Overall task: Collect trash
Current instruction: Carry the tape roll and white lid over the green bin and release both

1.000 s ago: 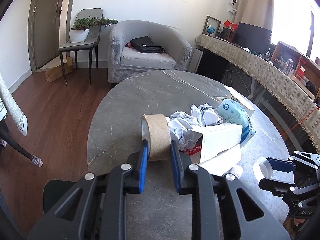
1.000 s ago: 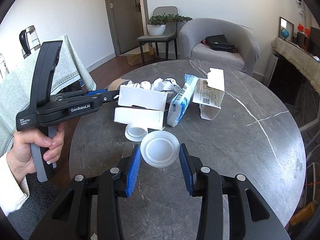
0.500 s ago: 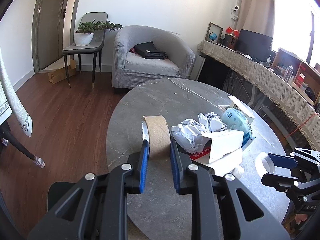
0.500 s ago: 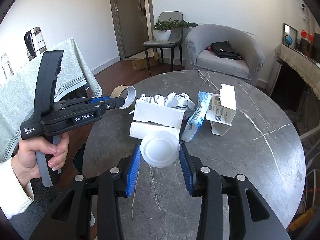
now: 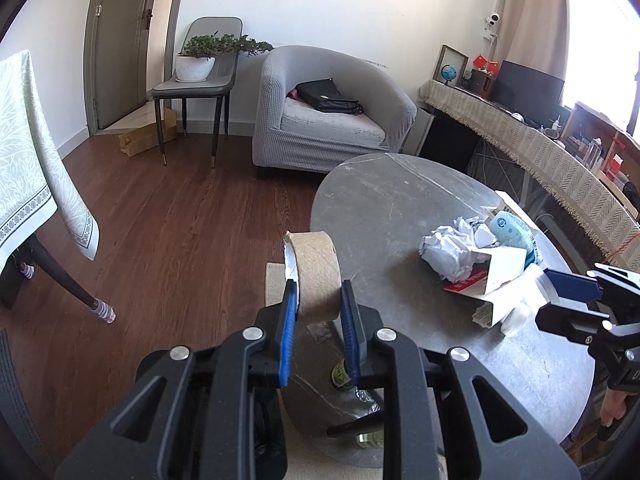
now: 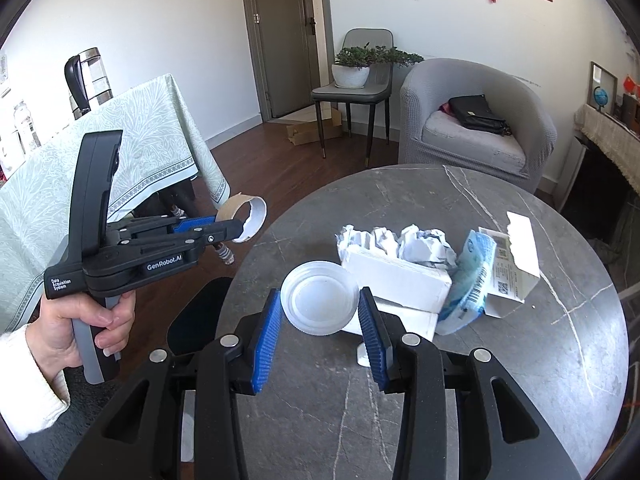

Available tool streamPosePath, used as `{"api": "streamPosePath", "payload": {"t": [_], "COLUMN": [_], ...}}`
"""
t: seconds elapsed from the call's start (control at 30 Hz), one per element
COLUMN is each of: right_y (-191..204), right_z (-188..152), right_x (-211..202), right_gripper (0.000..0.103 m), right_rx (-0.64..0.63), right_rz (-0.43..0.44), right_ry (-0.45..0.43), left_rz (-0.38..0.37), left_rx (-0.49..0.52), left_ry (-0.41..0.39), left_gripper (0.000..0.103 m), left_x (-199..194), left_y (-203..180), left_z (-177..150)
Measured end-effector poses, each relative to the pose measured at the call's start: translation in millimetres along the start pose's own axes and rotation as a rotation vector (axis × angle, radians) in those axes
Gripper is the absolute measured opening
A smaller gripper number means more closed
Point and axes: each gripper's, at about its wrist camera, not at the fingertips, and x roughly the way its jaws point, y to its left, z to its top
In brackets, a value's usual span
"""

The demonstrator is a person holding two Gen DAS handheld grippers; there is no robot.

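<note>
While crumpled paper (image 6: 400,242) and boxes (image 6: 394,280) crowded the table (image 6: 520,360), the left gripper (image 5: 316,312) clamped a tape core (image 5: 316,272) beyond its edge, the right gripper (image 6: 320,320) a lid (image 6: 319,298).

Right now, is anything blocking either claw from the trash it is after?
No. The left gripper is already shut on the cardboard tape roll, and the right gripper is shut on the clear plastic lid. Both are held off the table. No bin is clearly in view.

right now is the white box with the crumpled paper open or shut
Open. In the left wrist view the white box lies on its side on the table, its end flaps spread, with crumpled paper at its mouth.
</note>
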Motion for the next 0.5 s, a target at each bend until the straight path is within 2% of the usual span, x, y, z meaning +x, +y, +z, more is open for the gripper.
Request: {"api": "streamPosePath", "payload": {"t": [0.33,0.5], "right_y": [46,64], "right_z": [26,34], "right_x": [32,50], "right_gripper": [0.039,0.039], "right_rx": [-0.041,-0.052], "right_rz": [0.074,0.109], "right_ry": [0.01,0.031], "left_rz": [0.028,0.055], "left_rx": [-0.057,-0.045], "left_ry": [0.12,0.179], "left_gripper": [0.023,0.023], "left_x": [0,1], "left_y": [54,73], "left_z": [-25,-40]}}
